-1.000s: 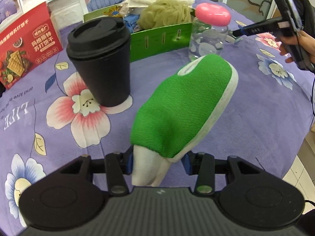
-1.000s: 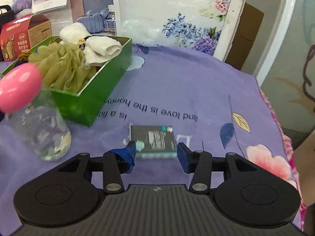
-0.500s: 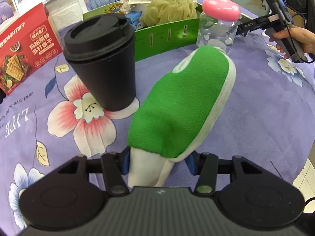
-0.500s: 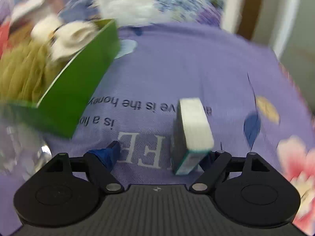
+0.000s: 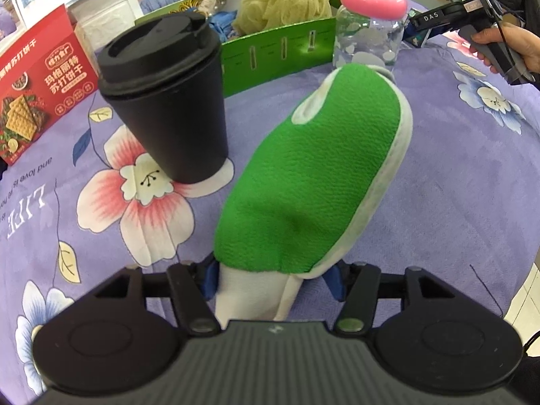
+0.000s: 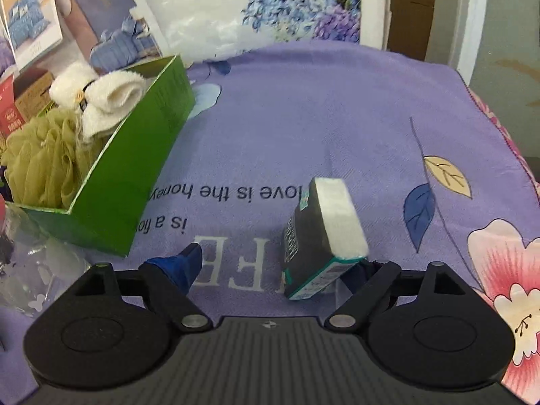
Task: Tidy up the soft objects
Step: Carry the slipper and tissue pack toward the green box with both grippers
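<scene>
Green terry of the bath mitt [image 5: 314, 175] is pinched at its white cuff by the left gripper [image 5: 273, 278], raised above the bench [image 5: 455, 185]. The right gripper [image 6: 276, 266] has its jaws spread; the tissue pack [image 6: 320, 233] leans against one. Carrying the mitt into the green box [image 5: 280, 57] is judged next.

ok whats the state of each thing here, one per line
green bath mitt: held at its white cuff by the left claw
black cup: upright, lid on
clear jar: upright, pink lid on
green box: open, holds the loofah and white towel
sponge pack: tipped on edge, against the right claw's right finger
right claw: open
cracker box: upright, looks shut
</scene>
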`<state>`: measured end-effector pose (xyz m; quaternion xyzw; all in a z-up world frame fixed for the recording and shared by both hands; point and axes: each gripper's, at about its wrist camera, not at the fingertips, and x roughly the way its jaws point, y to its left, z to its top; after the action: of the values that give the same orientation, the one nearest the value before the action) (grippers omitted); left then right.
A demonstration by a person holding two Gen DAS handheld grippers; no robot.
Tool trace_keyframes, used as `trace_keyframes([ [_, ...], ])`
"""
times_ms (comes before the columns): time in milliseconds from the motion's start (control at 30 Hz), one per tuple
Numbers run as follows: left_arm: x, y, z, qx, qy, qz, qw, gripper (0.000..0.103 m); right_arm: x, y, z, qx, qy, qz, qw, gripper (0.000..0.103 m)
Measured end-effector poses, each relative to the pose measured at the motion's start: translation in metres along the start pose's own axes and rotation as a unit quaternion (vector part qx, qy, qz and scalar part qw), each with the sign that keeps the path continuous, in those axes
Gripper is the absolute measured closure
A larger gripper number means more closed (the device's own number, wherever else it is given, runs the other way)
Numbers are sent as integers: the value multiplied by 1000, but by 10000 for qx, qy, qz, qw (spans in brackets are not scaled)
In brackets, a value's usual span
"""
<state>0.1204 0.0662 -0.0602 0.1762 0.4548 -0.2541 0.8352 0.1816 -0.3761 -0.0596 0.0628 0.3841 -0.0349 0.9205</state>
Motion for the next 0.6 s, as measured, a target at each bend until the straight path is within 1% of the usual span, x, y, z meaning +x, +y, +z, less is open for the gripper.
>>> trace_keyframes([
  [67, -1, 1, 0, -33, -11, -36, 10000, 43, -2, -4, -2, 27, -131, -177, 9998, 41],
  [100, -1, 2, 0, -56, -14, -52, 10000, 43, -4, -6, -3, -7, -231, -205, 9995, 71],
  [133, -1, 3, 0, -79, -6, -59, 10000, 43, -3, -7, -4, -62, -243, -225, 9994, 97],
  [167, 0, 3, 0, -97, 1, -48, 9999, 43, -2, -9, -6, -82, -223, -258, 9994, 97],
  [200, -1, 3, 0, -108, -5, -38, 9999, 43, -2, -10, -7, -130, -204, -327, 9992, 100],
  [267, -3, 2, -1, -132, -37, -52, 9999, 43, -5, -7, -9, -322, -221, -410, 9984, 100],
  [300, -5, 2, -1, -166, -72, -52, 9998, 45, -12, -8, -10, -292, -299, -343, 9985, 100],
  [333, -8, 2, -1, -221, -105, -95, 9997, 49, -19, -7, -11, -266, -422, -306, 9983, 100],
  [367, -13, 3, -1, -273, -150, -165, 9994, 53, -29, -4, -12, -289, -540, -281, 9977, 100],
  [467, -28, 7, -2, -478, -306, -384, 9977, 60, -62, 11, -17, -437, -819, -75, 9957, 100],
  [533, -39, 8, -3, -564, -420, -401, 9967, 64, -82, 26, -22, -608, -931, 55, 9938, 100],
  [600, -51, 9, -5, -631, -563, -440, 9954, 66, -101, 37, -29, -633, -1027, 262, 9923, 100],
])
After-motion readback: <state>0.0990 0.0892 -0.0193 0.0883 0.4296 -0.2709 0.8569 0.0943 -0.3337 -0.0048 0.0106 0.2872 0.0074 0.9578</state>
